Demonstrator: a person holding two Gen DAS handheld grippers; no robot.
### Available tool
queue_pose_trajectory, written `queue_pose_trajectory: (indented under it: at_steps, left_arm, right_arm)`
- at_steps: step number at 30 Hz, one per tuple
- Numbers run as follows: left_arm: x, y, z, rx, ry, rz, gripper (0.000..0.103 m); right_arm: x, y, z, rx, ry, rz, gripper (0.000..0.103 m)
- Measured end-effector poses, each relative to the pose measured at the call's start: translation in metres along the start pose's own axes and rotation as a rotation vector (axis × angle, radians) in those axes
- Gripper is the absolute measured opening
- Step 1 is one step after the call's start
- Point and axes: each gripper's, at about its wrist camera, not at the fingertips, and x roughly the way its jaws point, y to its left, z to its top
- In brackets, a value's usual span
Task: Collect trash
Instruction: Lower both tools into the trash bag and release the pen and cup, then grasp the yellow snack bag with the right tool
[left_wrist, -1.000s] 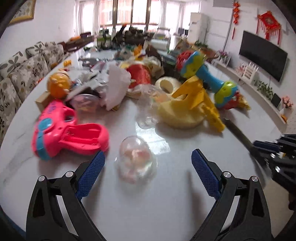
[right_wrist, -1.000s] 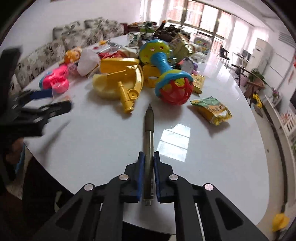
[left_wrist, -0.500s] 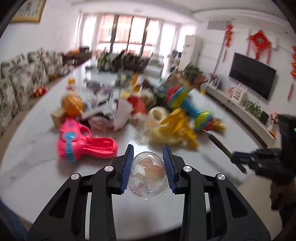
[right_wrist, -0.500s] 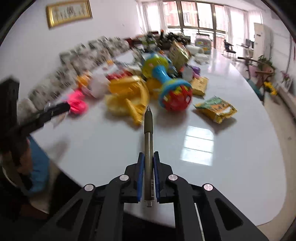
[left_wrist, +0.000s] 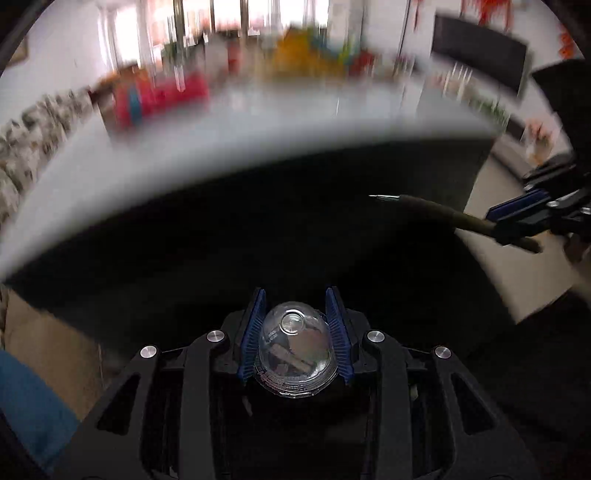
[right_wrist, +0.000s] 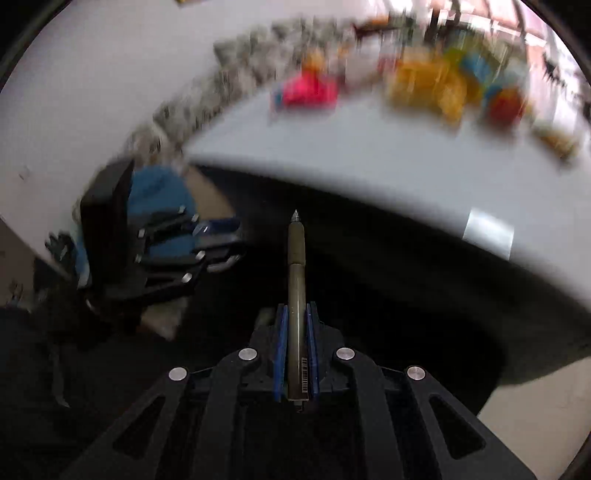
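My left gripper (left_wrist: 295, 306) is shut on a clear plastic dome cup (left_wrist: 294, 347) with scraps inside, held below the table edge over a dark space. My right gripper (right_wrist: 295, 317) is shut on an olive-green pen (right_wrist: 296, 280) that points forward, also below the table edge. In the left wrist view the right gripper (left_wrist: 517, 218) and the pen (left_wrist: 428, 210) show at the right. In the right wrist view the left gripper (right_wrist: 218, 243) shows at the left.
The white table (left_wrist: 258, 140) curves across the top of both views, blurred. Blurred pink (right_wrist: 306, 90) and yellow (right_wrist: 424, 86) toys lie on it. Beneath its edge is a dark area (left_wrist: 295, 240). Beige floor (left_wrist: 517, 266) shows at the right.
Both grippers have dropped from table height to below the table's front edge, carrying the dome cup and the pen. The views tilted down and the table blurred.
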Motion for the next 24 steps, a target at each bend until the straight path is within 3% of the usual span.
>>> queue_pose_trajectory:
  at_steps: [1,2,3,5,7,10,12,14,16,19,24]
  left_arm:
    - [0.025,0.002,-0.011,-0.003,0.078,-0.003,0.050]
    - [0.045,0.004,-0.019,-0.014,0.127,0.006,0.075]
    - [0.058,0.007,-0.026,-0.019,0.162,0.009,0.084]
    - [0.086,0.012,-0.039,-0.027,0.237,0.036,0.084]
    - [0.092,0.016,-0.044,-0.032,0.271,0.035,0.084]
    - [0.070,0.020,-0.041,-0.042,0.218,0.018,0.084]
    - [0.050,0.019,-0.034,-0.037,0.167,-0.001,0.085]
    - [0.032,0.015,-0.024,-0.037,0.114,-0.029,0.085]
    - [0.015,0.009,-0.009,-0.032,0.054,-0.067,0.087]
    - [-0.008,-0.001,0.017,-0.011,-0.032,-0.092,0.088]
    - [-0.033,-0.018,0.057,-0.028,-0.122,-0.090,0.089]
  right_arm:
    - [0.019,-0.006,-0.002,0.011,0.050,0.009,0.012]
    - [0.041,-0.014,-0.004,0.027,0.110,0.024,0.030]
    - [0.067,-0.024,-0.008,0.047,0.170,0.025,0.059]
    - [0.089,-0.035,-0.012,0.066,0.215,-0.010,0.049]
    - [0.080,-0.037,-0.010,0.080,0.195,0.011,0.045]
    - [0.004,-0.021,0.004,0.003,0.018,0.040,0.047]
    - [-0.048,-0.018,0.015,-0.045,-0.122,-0.006,0.060]
    - [-0.095,-0.027,0.031,-0.074,-0.267,-0.116,0.069]
    - [-0.130,-0.055,0.060,-0.097,-0.392,-0.315,0.086]
    - [-0.132,-0.112,0.100,-0.100,-0.376,-0.436,0.087]
    - [-0.104,-0.195,0.148,-0.069,-0.283,-0.437,0.087]
